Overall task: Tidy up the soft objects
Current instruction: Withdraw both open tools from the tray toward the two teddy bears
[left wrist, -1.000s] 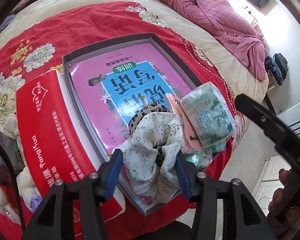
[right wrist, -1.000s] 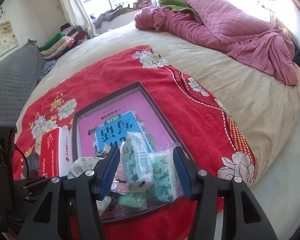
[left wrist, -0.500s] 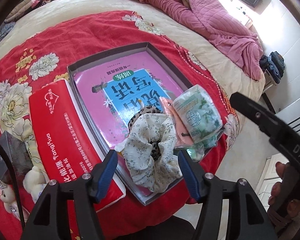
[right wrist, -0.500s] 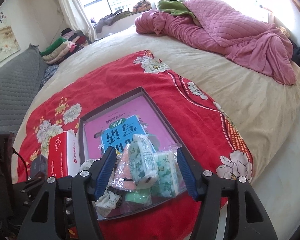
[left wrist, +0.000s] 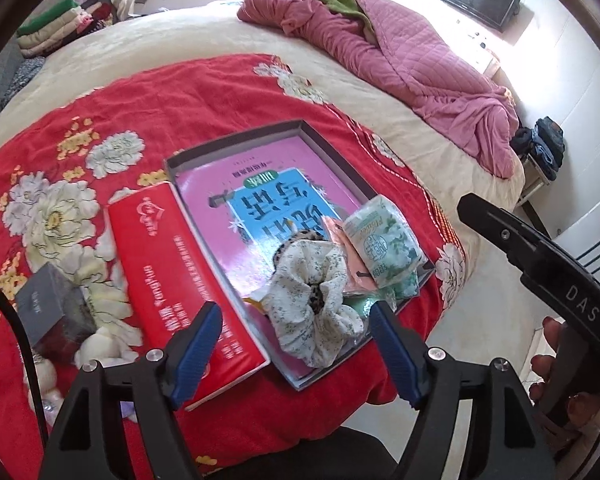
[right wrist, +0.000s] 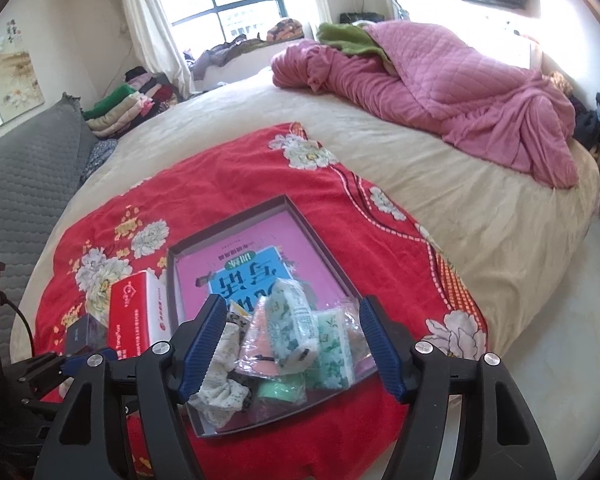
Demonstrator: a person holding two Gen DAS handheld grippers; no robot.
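Note:
A dark shallow box (left wrist: 340,160) (right wrist: 320,236) holding a pink-and-blue book lies on the red floral blanket. At its near end lie a floral scrunchie (left wrist: 312,296) (right wrist: 220,384), green tissue packs (left wrist: 384,244) (right wrist: 296,324) and a pink packet (left wrist: 340,236). My left gripper (left wrist: 296,354) is open and empty, raised above and just short of the scrunchie. My right gripper (right wrist: 290,344) is open and empty, held above the tissue packs.
A red tissue box (left wrist: 172,272) (right wrist: 136,316) lies left of the dark box. A small grey box (left wrist: 48,308) and a white plush toy (left wrist: 108,344) sit further left. A pink quilt (right wrist: 440,92) is heaped at the far side of the bed. The bed edge and floor are at right.
My left gripper has let go of the scrunchie, opened wider and pulled back and up. My right gripper has also risen and drawn back from the tissue packs.

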